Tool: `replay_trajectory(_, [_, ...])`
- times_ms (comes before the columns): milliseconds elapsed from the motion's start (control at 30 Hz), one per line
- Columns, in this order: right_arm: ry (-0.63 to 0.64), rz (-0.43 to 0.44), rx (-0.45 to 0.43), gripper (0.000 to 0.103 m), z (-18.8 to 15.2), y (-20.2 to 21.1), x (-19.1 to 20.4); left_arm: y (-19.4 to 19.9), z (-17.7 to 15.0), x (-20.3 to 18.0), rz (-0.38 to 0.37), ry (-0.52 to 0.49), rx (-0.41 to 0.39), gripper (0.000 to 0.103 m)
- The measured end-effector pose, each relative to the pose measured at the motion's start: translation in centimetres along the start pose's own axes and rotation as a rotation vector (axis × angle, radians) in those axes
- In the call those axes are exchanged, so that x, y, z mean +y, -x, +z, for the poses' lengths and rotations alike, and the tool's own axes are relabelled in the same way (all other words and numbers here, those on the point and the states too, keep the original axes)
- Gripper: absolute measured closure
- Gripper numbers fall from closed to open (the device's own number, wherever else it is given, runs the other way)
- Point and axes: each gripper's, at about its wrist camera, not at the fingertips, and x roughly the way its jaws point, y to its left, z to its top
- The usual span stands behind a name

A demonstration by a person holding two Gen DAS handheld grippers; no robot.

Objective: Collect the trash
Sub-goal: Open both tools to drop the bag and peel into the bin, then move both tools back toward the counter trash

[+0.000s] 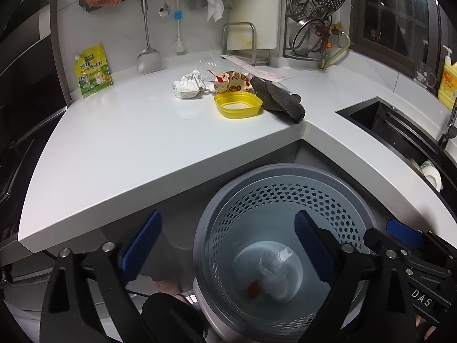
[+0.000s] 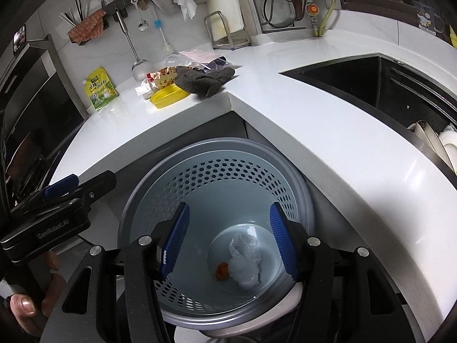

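Below me stands a grey perforated trash bin [image 1: 285, 168] [image 2: 228, 143]. Crumpled clear plastic [image 1: 274, 271] [image 2: 245, 257] and a small red scrap [image 1: 254, 287] [image 2: 222, 270] lie at its bottom. My left gripper [image 1: 227, 243] hangs open over the bin's left rim with nothing between its pads. My right gripper [image 2: 230, 240] is open over the bin, also empty. On the white counter [image 1: 128, 143] lie crumpled white paper [image 1: 187, 84], a colourful wrapper [image 1: 231, 83], a yellow lid [image 1: 238, 104], a clear cup [image 1: 211, 64] and a receipt [image 1: 257, 70].
A dark cloth [image 1: 281, 98] lies at the counter's inner corner. A black sink [image 1: 400, 131] with dishes is to the right, with a yellow soap bottle [image 1: 448, 80] behind it. A yellow-green pouch [image 1: 92, 70] leans on the back wall. Utensils hang above it.
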Motion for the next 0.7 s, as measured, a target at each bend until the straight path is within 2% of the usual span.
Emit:
replay_trajectory(300, [0.001,-0.007,-0.005,0.045,0.1,0.3,-0.1,0.4,0.2,0.4,-0.054,0.045,-0.011,0.007])
replay_trajectory(700, [0.011,-0.013,-0.024,0.044,0.5,0.7,0.2,1.4,0.7,1.3,-0.055,0.066,-0.059,0.007])
